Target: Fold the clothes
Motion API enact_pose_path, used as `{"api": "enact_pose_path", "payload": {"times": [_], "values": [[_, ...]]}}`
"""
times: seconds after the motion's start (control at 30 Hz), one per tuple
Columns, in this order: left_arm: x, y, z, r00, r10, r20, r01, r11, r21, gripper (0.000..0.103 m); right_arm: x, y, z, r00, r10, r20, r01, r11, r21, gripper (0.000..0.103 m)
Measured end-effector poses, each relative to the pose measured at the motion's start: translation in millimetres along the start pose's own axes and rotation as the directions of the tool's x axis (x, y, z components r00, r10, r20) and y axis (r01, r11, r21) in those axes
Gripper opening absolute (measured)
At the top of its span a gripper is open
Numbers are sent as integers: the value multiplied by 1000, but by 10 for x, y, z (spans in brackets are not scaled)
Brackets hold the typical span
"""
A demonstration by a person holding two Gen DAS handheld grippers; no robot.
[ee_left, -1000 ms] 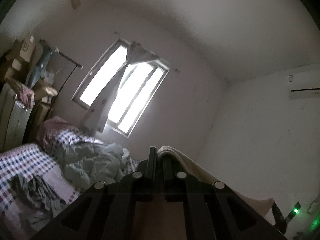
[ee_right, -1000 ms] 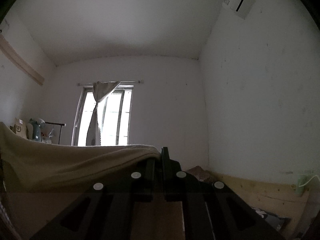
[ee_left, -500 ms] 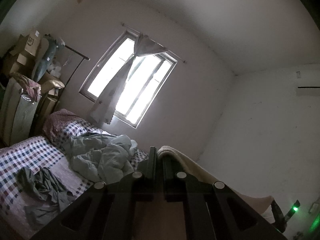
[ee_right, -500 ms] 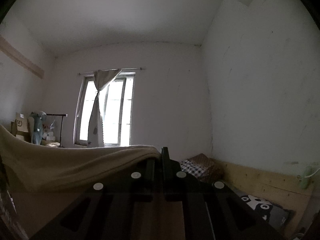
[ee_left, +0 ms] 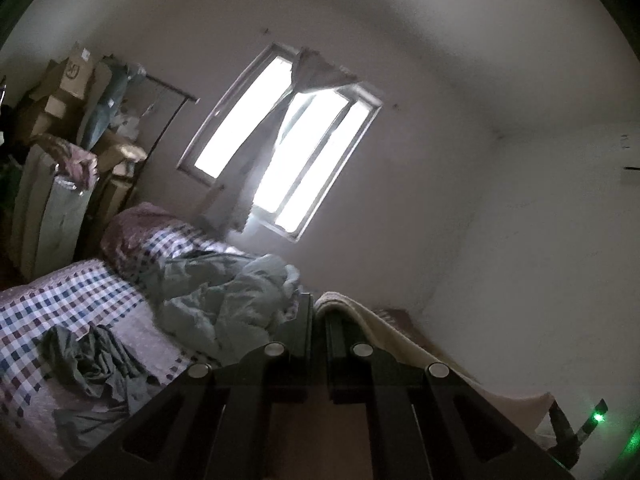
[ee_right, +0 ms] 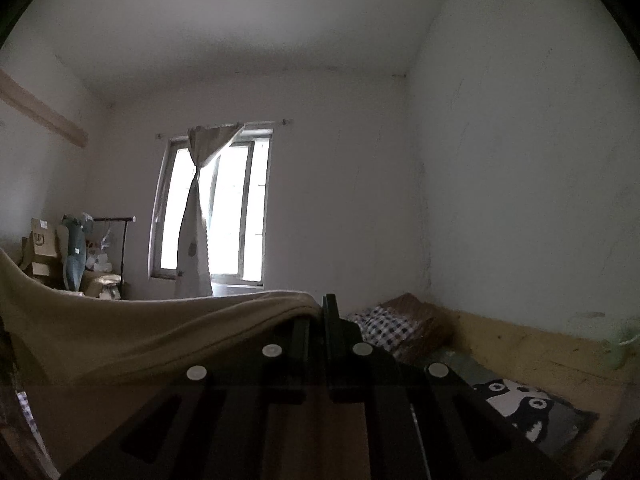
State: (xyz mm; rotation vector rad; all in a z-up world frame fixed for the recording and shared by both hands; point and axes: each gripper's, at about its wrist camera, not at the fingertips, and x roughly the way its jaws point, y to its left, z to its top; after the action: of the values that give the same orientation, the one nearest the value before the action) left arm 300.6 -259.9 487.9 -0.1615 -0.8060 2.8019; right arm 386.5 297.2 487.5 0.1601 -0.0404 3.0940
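Left wrist view: our left gripper (ee_left: 318, 308) is clamped on one corner of the cream knitted garment (ee_left: 404, 344); our right gripper (ee_right: 318, 312) pinches the other, the cloth (ee_right: 140, 332) stretched in the air between them. Change noted: more of the checked bedspread (ee_left: 60, 300) and the panda-print cushion (ee_right: 524, 404) shows than a second ago, so we are lowering. Meaning, we judge: laying flat for the fold.
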Motion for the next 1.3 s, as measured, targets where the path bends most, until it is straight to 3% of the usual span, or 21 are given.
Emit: {"api": "enact_pose_path", "payload": {"times": [0.2, 0.4, 0.53, 0.63, 0.77, 0.93, 1.3], "values": [[1095, 243, -158, 988, 121, -95, -119, 993, 26, 4, 1071, 58, -290, 990, 14, -142, -13, 1000, 11, 5], [2290, 648, -594, 948, 226, -223, -217, 974, 66, 4, 2359, 91, -952, 945, -6, -326, 14, 1000, 23, 5], [3029, 963, -995, 901, 308, -306, -288, 951, 109, 4, 3145, 89, -1539, 895, -19, -445, 35, 999, 28, 5], [3495, 1186, -1297, 859, 363, -361, -330, 932, 150, 4, 3649, 78, -2017, 848, -22, -530, 42, 999, 24, 4], [4032, 1509, -1639, 817, 410, -406, -371, 912, 174, 4, 4188, 120, -2668, 781, -51, -623, 48, 999, -22, 4], [4637, 1882, -1983, 766, 455, -454, -414, 890, 193, 4, 4742, 97, -3300, 713, -60, -698, 48, 998, -37, 4], [5841, 2535, -2734, 664, 523, -534, -458, 849, 263, 4, 5713, 109, -4320, 589, -92, -803, -14, 992, -124, 4]]}}
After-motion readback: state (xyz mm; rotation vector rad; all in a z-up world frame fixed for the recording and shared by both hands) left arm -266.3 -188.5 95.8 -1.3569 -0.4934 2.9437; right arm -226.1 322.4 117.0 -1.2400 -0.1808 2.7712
